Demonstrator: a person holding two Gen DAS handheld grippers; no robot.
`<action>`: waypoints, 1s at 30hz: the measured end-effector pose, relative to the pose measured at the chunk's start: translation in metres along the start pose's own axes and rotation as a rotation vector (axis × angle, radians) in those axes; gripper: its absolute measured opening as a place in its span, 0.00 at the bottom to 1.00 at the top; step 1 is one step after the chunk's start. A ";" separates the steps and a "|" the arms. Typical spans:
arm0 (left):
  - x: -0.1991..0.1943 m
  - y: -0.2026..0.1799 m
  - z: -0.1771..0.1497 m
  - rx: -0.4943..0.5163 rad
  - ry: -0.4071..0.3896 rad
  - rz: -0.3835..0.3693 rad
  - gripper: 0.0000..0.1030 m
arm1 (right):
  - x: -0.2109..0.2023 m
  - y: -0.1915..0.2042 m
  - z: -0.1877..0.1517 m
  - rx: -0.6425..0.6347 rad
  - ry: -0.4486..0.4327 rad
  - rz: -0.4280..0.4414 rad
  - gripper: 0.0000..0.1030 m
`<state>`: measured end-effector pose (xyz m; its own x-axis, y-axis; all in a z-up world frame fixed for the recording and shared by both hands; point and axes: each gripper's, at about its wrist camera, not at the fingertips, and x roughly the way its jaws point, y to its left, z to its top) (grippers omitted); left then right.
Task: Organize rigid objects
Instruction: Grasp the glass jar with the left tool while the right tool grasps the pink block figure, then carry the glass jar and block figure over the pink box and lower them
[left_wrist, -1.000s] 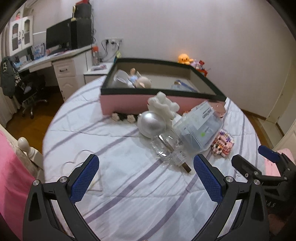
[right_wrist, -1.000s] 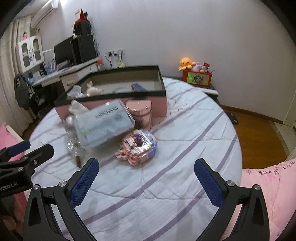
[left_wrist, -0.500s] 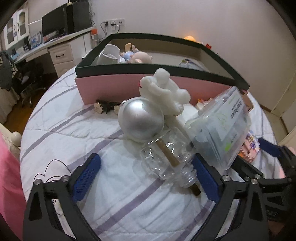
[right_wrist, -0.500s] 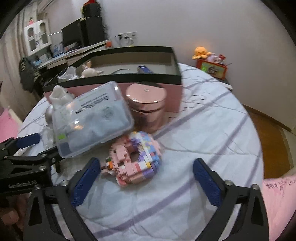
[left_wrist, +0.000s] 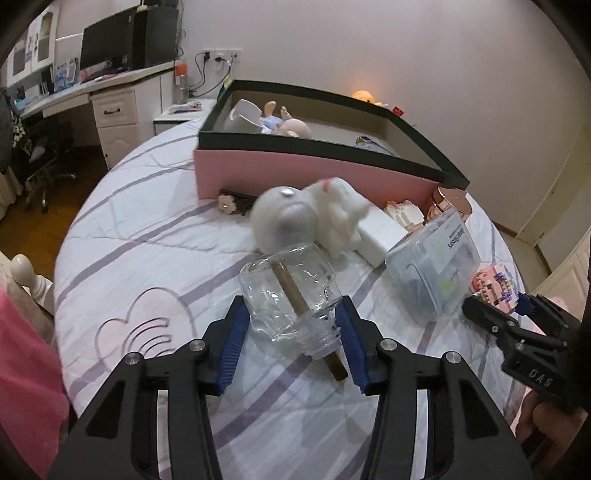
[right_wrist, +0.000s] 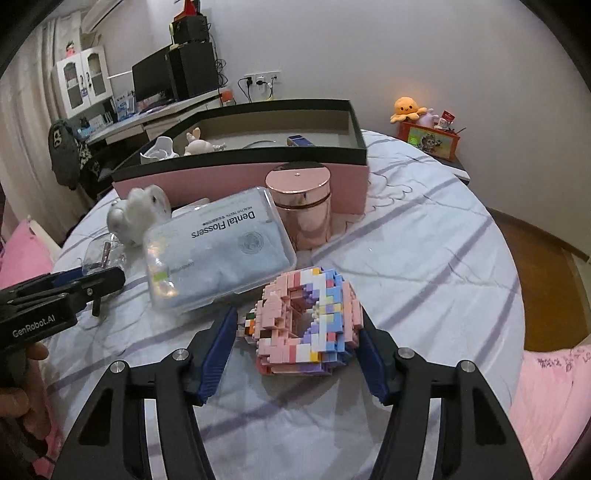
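My left gripper (left_wrist: 291, 345) is shut on a clear glass bottle (left_wrist: 291, 295) with a brown stick inside, held just above the bed. My right gripper (right_wrist: 295, 343) is shut on a pink and purple brick-built donut (right_wrist: 310, 317), which sits on the bedsheet. A pink box with a dark rim (left_wrist: 314, 170) stands behind; it holds a white cup (left_wrist: 243, 116), a doll (left_wrist: 288, 125) and other items. The box also shows in the right wrist view (right_wrist: 240, 173).
A white figurine with a silver ball (left_wrist: 306, 218), a clear Dental Flossers case (right_wrist: 218, 251), a rose-gold tin (right_wrist: 301, 206) and a white block (left_wrist: 380, 236) lie before the box on the round bed (left_wrist: 147, 236). A desk (left_wrist: 110, 85) stands far left.
Both grippers moved forward and closed: the left onto the glass bottle, the right onto the brick donut. The figurine with the ball has shifted and looks blurred.
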<state>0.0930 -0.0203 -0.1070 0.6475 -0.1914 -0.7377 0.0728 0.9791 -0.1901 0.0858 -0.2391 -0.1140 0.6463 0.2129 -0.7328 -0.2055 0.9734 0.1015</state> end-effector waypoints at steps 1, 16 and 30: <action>-0.004 0.001 -0.001 0.001 -0.006 0.000 0.48 | -0.004 0.000 -0.001 0.002 -0.004 0.002 0.61; -0.049 0.008 0.015 0.015 -0.109 0.007 0.48 | -0.043 0.019 0.025 -0.033 -0.103 0.038 0.61; -0.065 0.000 0.089 0.082 -0.249 0.015 0.48 | -0.036 0.032 0.104 -0.081 -0.180 0.077 0.61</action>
<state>0.1180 -0.0021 -0.0014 0.8151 -0.1635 -0.5558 0.1161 0.9860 -0.1198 0.1325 -0.2066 -0.0138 0.7458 0.3051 -0.5922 -0.3133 0.9451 0.0924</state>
